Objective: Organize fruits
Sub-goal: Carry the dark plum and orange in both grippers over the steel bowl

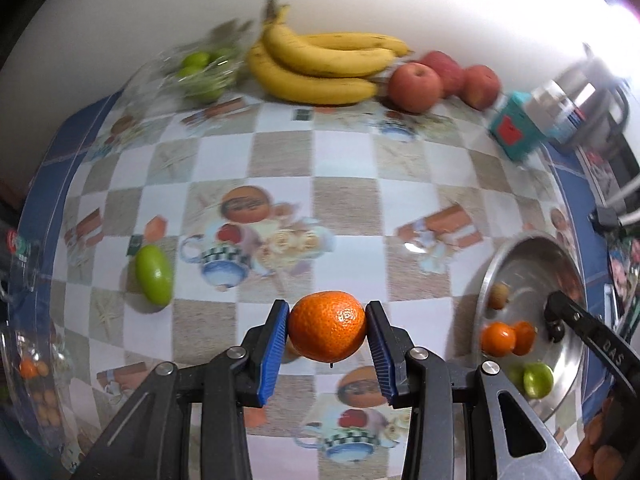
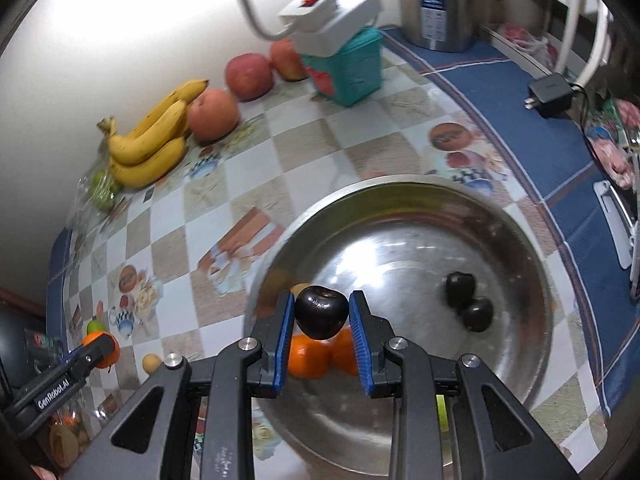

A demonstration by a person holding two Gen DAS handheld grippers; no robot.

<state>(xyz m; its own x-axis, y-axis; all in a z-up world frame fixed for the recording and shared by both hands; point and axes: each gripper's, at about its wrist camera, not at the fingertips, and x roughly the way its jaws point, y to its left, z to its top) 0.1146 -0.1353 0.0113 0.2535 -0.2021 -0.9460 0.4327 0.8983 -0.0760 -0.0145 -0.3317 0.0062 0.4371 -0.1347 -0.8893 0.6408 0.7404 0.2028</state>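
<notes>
Fruits are spread over the checked surface [image 1: 344, 168]. An orange mandarin [image 1: 327, 326] sits pinched between the blue fingers [image 1: 276, 346] of the left gripper [image 1: 327, 330], closed just enough to clamp it, held above the cloth. The right gripper [image 2: 322, 318] has its fingers [image 2: 285, 344] drawn close on a dark plum [image 2: 321, 311], poised over the steel bowl [image 2: 500, 208].

In the bowl, two more dark plums [image 2: 468, 298] lie touching at 3 o'clock, two mandarins [image 2: 310, 354] side by side at 7 o'clock, and a green lime [image 1: 538, 378] near its rim.

Along the wall at 12 o'clock in the left wrist view lie a bunch of bananas [image 1: 324, 66], with red apples [image 1: 416, 86] just beside it toward 1 o'clock and a clear bag of limes [image 1: 202, 74] toward 11. A loose green fruit [image 1: 154, 280] lies alone at 9 o'clock. A teal box [image 2: 346, 68] stands by the apples.
</notes>
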